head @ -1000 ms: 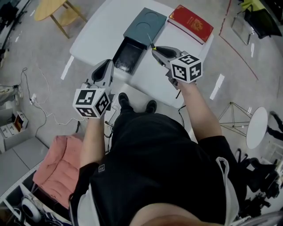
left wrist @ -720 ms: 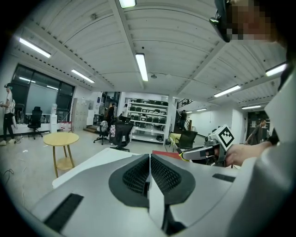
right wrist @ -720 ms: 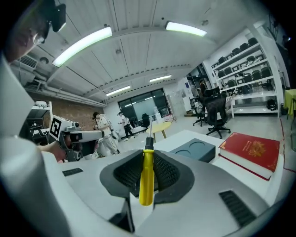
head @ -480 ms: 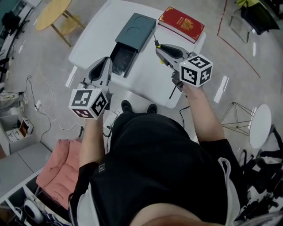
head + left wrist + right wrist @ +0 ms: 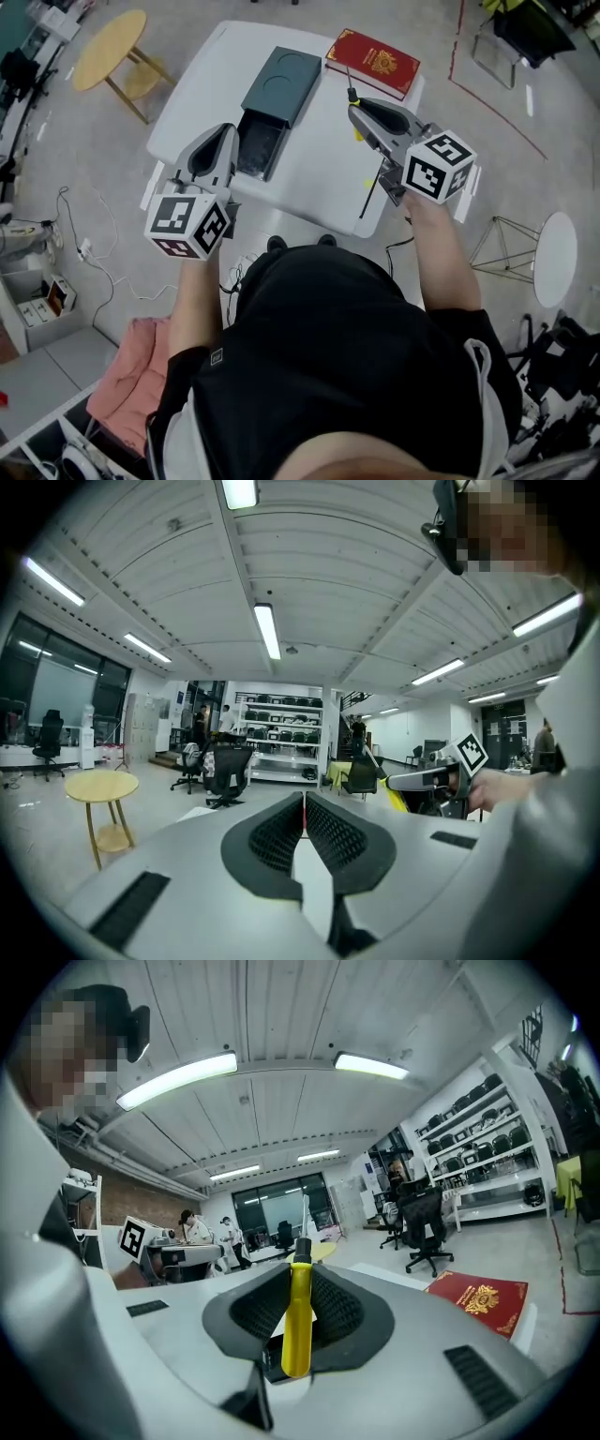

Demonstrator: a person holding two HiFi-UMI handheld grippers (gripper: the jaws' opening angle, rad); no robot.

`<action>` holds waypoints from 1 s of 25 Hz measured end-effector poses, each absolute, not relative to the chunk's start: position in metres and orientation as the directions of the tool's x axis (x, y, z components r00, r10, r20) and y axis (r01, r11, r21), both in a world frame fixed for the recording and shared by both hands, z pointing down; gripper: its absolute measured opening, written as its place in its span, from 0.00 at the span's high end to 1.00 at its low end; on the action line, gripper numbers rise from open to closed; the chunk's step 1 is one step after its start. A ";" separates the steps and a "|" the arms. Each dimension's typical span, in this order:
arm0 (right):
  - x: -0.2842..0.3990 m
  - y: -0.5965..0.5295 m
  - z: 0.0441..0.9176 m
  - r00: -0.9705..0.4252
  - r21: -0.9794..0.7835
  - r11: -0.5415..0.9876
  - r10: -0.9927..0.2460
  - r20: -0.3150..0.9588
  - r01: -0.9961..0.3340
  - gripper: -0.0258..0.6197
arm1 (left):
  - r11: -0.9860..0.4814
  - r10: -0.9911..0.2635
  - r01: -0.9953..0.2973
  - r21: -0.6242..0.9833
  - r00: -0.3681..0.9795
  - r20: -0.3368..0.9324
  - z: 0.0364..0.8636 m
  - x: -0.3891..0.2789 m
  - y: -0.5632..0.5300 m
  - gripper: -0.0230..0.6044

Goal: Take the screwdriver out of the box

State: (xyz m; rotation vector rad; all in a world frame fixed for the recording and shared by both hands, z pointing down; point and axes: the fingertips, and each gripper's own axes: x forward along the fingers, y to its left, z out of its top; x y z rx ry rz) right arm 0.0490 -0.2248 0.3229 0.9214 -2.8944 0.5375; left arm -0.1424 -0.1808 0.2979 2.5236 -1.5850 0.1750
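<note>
My right gripper is shut on a yellow-handled screwdriver, held high over the white table's right side; its thin dark shaft sticks out past the jaw tips. The dark teal box lies on the table's far left part, with its drawer pulled out toward me. My left gripper hovers just left of the open drawer. Its jaws are shut with nothing between them. In the left gripper view the right gripper shows at the right with the screwdriver's yellow handle.
A red book lies on the table's far right corner, beyond the right gripper. On the floor are a round wooden side table, a pink cushion, cables at the left, and a small white round table at the right.
Both grippers have risen above the table. The right one carried the screwdriver to the right, away from the box. The left gripper stays near the drawer's left side.
</note>
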 end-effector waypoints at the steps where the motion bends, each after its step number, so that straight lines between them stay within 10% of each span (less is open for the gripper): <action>1: 0.051 -0.224 0.318 -0.816 -0.302 0.760 -0.558 0.153 -0.576 0.83 | -0.431 -0.883 -0.900 0.067 0.436 0.175 0.294 -0.144 -0.182 0.93; 25: 0.051 -0.235 0.262 -0.750 -0.199 0.732 -0.661 0.025 -0.651 0.83 | -0.396 -0.910 -0.918 0.027 0.397 0.120 0.259 -0.234 -0.231 0.93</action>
